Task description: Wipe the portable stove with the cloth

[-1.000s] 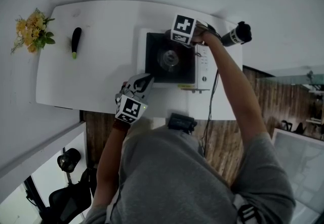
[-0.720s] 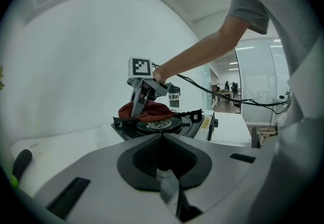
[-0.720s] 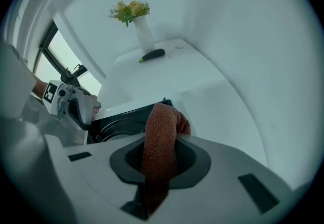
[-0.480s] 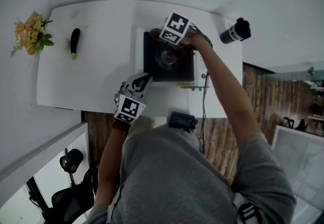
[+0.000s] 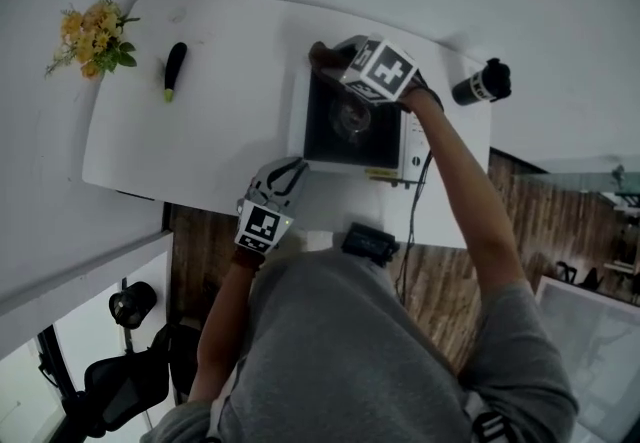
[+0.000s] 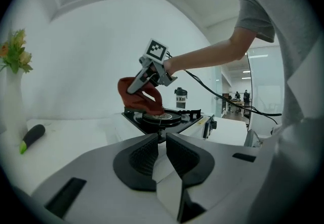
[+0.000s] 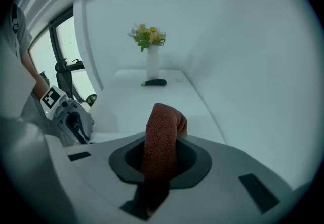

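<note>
Right gripper view: right gripper point(image 7: 160, 160) pinches the red-brown cloth point(image 7: 163, 124); jaws just eased a hair wider w/ cloth between. Left gripper point(image 6: 162, 149): jaws nearly together, nothing in them, at near edge of table point(image 5: 200, 131), apart from portable stove point(image 5: 335, 143). Cloth hangs over stove's far corner, lower end about at burner point(image 6: 161, 116). Risks: looser pinch could drop cloth; a drag could snag pan supports & shift the unsteadied stove. Text: bottle point(image 6: 180, 98) label starts "Ko", rest illegible; yellow sticker point(image 5: 380, 172) unreadable.
</note>
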Tool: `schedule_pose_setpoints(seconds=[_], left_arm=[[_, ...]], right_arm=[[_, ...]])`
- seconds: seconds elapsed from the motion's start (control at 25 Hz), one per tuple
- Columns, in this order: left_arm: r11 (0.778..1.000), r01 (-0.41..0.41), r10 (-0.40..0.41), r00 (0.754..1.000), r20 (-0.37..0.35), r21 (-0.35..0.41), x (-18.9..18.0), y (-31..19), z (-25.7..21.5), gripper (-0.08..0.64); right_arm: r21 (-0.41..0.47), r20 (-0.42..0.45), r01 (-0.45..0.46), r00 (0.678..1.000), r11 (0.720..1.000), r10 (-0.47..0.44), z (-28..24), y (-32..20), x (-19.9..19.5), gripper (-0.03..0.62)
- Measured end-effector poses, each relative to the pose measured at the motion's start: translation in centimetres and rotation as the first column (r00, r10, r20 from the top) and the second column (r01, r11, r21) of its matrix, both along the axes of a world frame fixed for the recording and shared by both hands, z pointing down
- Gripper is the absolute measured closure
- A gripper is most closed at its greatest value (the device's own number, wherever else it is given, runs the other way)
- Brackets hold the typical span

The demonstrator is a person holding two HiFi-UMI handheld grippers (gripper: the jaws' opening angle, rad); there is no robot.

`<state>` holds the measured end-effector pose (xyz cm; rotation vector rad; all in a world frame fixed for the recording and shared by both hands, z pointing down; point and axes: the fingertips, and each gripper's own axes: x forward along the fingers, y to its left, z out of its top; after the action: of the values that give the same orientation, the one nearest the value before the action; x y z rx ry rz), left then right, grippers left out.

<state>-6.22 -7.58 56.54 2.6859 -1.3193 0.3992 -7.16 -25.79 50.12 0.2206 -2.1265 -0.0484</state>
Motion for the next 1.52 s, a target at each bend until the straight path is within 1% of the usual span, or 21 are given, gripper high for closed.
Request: schedule_pose_setpoints(seconds=[0.04,0.08,0.12,0.2,0.28,0.36,0.4,0.48,0.56,0.64,0.8,1.0,1.12,1.32,1.36,1.4,1.48,1.52], left_arm=[[1.0,0.0,0.0,1.0,-0.008,-0.004,0.0,0.2,0.1,0.479],[1.0,0.0,0.0,1.0,-0.01,-0.008,0.1,0.2,0.1,0.474],[1.0,-0.002,0.001,1.0,-0.012,-0.014,0.1,0.2,0.1,0.474],[1.0,-0.007,0.006,1.0,-0.027,-0.028,0.2,0.1,0.1,0.476],[0.999,-0.014,0.012,0.999,-0.043,-0.042,0.3,0.0,0.1,0.476],[0.998,-0.024,0.021,0.999,-0.05,-0.053,0.2,-0.1,0.1,0.482],[0.998,-0.029,0.026,0.998,-0.049,-0.057,0.1,-0.2,0.1,0.491],[0.997,-0.035,0.033,0.999,-0.037,-0.064,0.1,-0.1,0.2,0.506],[0.997,-0.036,0.035,0.999,-0.017,-0.064,0.2,-0.1,0.2,0.506],[0.998,-0.029,0.029,1.0,-0.004,-0.058,0.2,-0.2,0.3,0.506],[0.999,-0.013,0.013,1.0,-0.003,-0.048,0.1,-0.3,0.3,0.506],[0.999,-0.023,0.022,1.0,-0.01,-0.049,0.2,-0.2,0.3,0.508],[0.999,-0.027,0.027,1.0,-0.009,-0.045,0.2,-0.2,0.3,0.509],[0.999,-0.031,0.03,0.999,-0.018,-0.04,0.4,0.2,0.3,0.514],[0.999,-0.03,0.03,0.999,-0.018,-0.039,0.4,0.3,0.3,0.512],[0.999,-0.03,0.029,0.999,-0.017,-0.039,0.4,0.3,0.3,0.512],[0.998,-0.033,0.032,0.999,-0.013,-0.045,0.4,0.3,0.3,0.512],[0.998,-0.038,0.038,0.999,-0.009,-0.051,0.5,0.4,0.3,0.512]], right_arm=[[-0.004,-0.006,0.023,1.0,1.0,-0.023,0.0,0.7,-1.1,0.515],[0.002,-0.033,0.052,0.998,0.999,-0.052,0.5,1.3,-2.2,0.516],[0.012,-0.077,0.082,0.994,0.997,-0.081,1.5,1.9,-2.9,0.515],[0.006,-0.202,0.119,0.973,0.993,-0.115,4.9,2.9,-3.1,0.516],[0.012,-0.299,0.123,0.947,0.992,-0.114,6.9,3.0,-2.5,0.517],[0.032,-0.353,0.132,0.929,0.991,-0.112,6.9,2.8,-2.4,0.518],[0.032,-0.377,0.148,0.918,0.989,-0.125,6.9,3.0,-2.5,0.52],[-0.001,-0.423,0.175,0.892,0.985,-0.159,7.0,3.9,-2.3,0.52],[-0.047,-0.468,0.169,0.867,0.985,-0.171,7.3,4.9,-1.5,0.52],[-0.08,-0.491,0.162,0.852,0.984,-0.18,7.3,6.0,-0.7,0.52],[-0.147,-0.491,0.175,0.842,0.973,-0.226,7.3,9.2,0.1,0.52],[-0.228,-0.458,0.225,0.834,0.947,-0.308,7.7,13.5,0.4,0.52],[-0.244,-0.457,0.262,0.818,0.934,-0.349,7.7,14.8,0.3,0.52],[-0.242,-0.461,0.263,0.816,0.934,-0.349,7.6,14.6,0.3,0.52],[-0.247,-0.445,0.26,0.825,0.933,-0.348,7.6,14.6,0.2,0.52],[-0.261,-0.407,0.26,0.843,0.929,-0.351,7.7,14.8,-0.1,0.52],[-0.304,-0.281,0.259,0.895,0.917,-0.346,7.9,15.2,-1.0,0.518],[-0.327,-0.219,0.25,0.918,0.912,-0.33,7.8,15.2,-1.1,0.517]])
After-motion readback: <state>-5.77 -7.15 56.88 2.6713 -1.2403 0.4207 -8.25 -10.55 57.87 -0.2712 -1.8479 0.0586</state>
